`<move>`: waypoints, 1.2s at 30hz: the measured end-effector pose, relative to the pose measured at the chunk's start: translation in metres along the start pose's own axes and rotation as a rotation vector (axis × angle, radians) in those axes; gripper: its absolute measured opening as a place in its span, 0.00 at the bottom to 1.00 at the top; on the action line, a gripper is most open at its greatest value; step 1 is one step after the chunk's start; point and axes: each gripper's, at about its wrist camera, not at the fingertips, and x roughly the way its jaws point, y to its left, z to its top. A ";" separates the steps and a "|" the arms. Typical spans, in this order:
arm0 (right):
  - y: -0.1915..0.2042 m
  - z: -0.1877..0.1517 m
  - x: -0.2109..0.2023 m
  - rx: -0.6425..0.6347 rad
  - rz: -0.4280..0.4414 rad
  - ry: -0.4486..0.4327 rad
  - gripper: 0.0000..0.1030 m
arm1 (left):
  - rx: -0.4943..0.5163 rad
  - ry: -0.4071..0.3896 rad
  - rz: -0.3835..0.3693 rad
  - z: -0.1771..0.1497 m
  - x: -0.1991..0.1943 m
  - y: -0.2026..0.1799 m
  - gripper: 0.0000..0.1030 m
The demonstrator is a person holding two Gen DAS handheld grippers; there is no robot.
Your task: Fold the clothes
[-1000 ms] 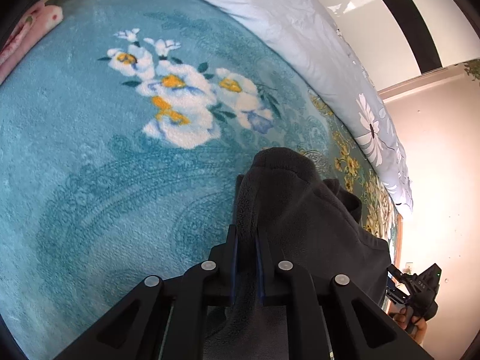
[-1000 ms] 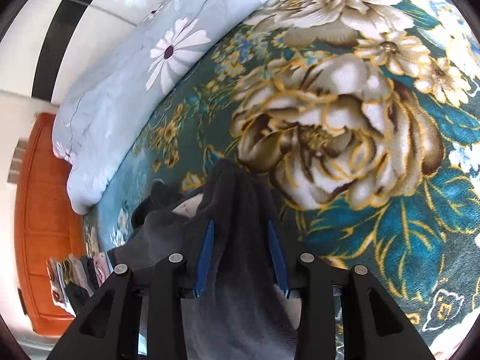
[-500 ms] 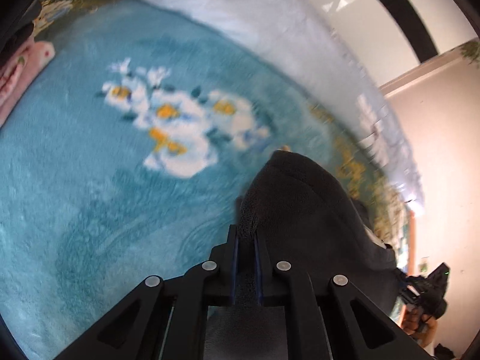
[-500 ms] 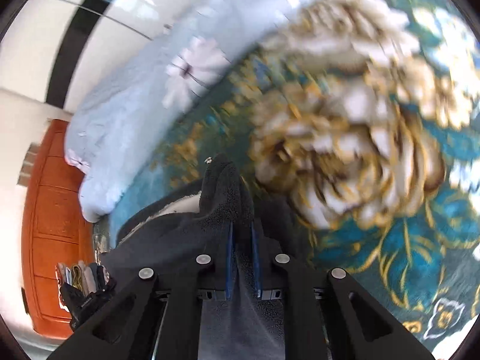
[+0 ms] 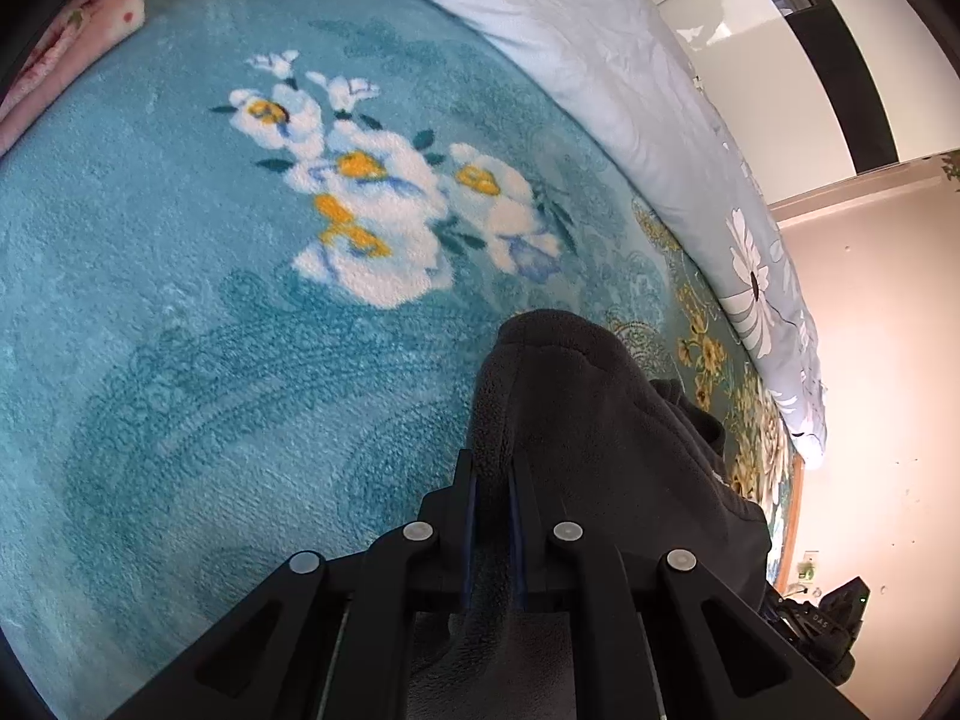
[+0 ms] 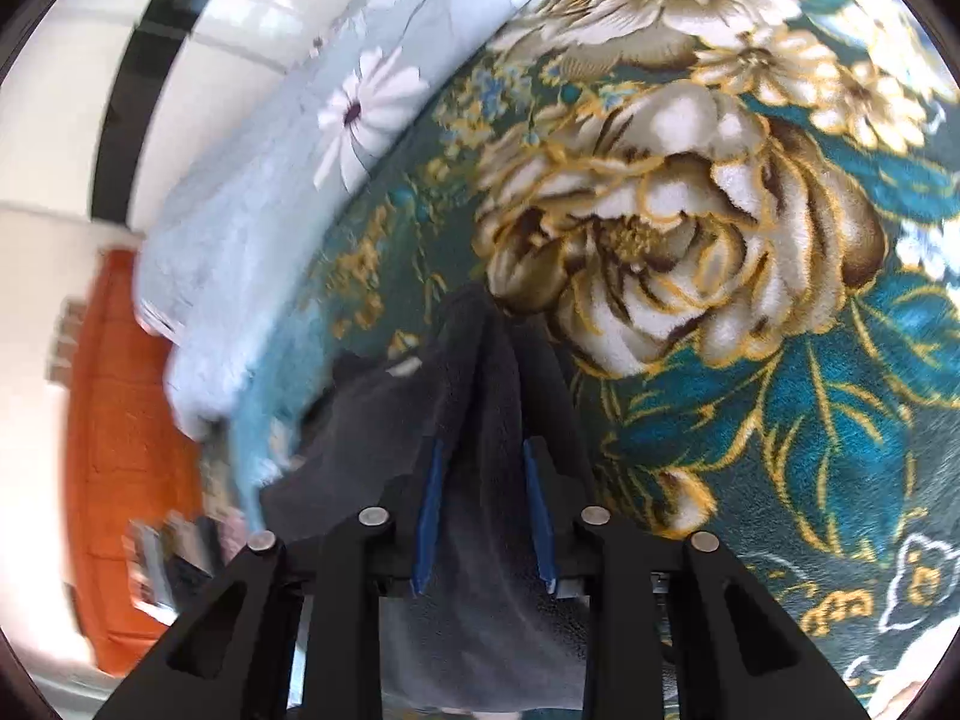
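Left wrist view: left gripper (image 5: pixel 492 498) points forward and down over the teal floral blanket (image 5: pixel 180 360), its 2 fingers pinched nearly together on a fold of the dark grey fleece garment (image 5: pixel 576 420). The garment rises in a hump at lower centre and trails to the lower right of the frame. 1 pale blue quilt (image 5: pixel 600 60) lies along the upper right; 1 pink cloth (image 5: pixel 66 42) shows at upper left.

Right wrist view: right gripper (image 6: pixel 483 510) has its 2 blue pads (image 6: pixel 429 516) parted, with the garment (image 6: pixel 474 408) lying loosely between them at lower centre.

Versus 0.5 s ago: right pads were pressed close on the fabric, now spread apart; left grip unchanged. Left edge of the right view is blurred; the orange cabinet (image 6: pixel 120 450) is visible there.
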 end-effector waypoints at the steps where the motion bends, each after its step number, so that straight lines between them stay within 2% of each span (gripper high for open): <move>1: 0.009 0.000 0.001 -0.036 -0.026 -0.002 0.08 | 0.007 -0.021 -0.017 0.001 -0.006 -0.001 0.09; 4: 0.019 0.003 -0.025 -0.081 0.064 -0.114 0.07 | 0.031 -0.066 -0.041 0.006 -0.019 -0.005 0.09; 6: 0.008 0.010 -0.035 -0.044 0.059 -0.155 0.06 | 0.040 -0.058 -0.017 0.008 -0.016 -0.006 0.09; 10: -0.022 0.008 -0.012 0.027 -0.046 -0.077 0.04 | 0.026 -0.008 0.058 0.003 0.000 0.002 0.09; 11: -0.028 0.005 -0.006 0.038 -0.066 -0.060 0.04 | 0.023 -0.001 0.054 0.002 0.000 0.002 0.09; 14: -0.035 0.002 -0.001 0.076 -0.057 -0.039 0.05 | 0.015 0.021 0.042 0.001 0.001 0.004 0.12; 18: -0.001 0.013 -0.026 -0.078 -0.187 -0.130 0.07 | 0.008 0.002 0.024 -0.001 -0.016 0.000 0.14; 19: 0.007 0.014 -0.031 -0.113 -0.194 -0.155 0.07 | 0.010 -0.018 0.024 -0.003 -0.023 -0.002 0.15; 20: 0.023 0.014 -0.027 -0.179 -0.188 -0.144 0.10 | 0.017 -0.045 0.038 -0.006 -0.030 -0.006 0.17; 21: 0.040 0.014 -0.023 -0.250 -0.181 -0.128 0.16 | 0.027 -0.070 0.044 -0.011 -0.036 -0.010 0.18; 22: 0.057 0.014 -0.018 -0.320 -0.174 -0.112 0.32 | 0.037 -0.095 0.049 -0.017 -0.042 -0.013 0.21; 23: 0.074 0.014 -0.014 -0.391 -0.167 -0.095 0.42 | 0.043 -0.111 0.047 -0.024 -0.046 -0.017 0.25; 25: 0.111 0.008 0.001 -0.553 -0.155 -0.045 0.43 | 0.052 -0.133 0.036 -0.038 -0.052 -0.022 0.31; 29: 0.171 -0.025 0.057 -0.837 -0.161 0.085 0.50 | 0.061 -0.097 0.026 -0.064 -0.050 -0.022 0.33; 32: 0.198 -0.047 0.090 -0.977 -0.187 0.154 0.50 | 0.036 -0.067 0.023 -0.077 -0.049 -0.014 0.33; 36: 0.215 -0.068 0.114 -1.105 -0.238 0.170 0.50 | 0.009 -0.073 0.015 -0.085 -0.056 -0.008 0.33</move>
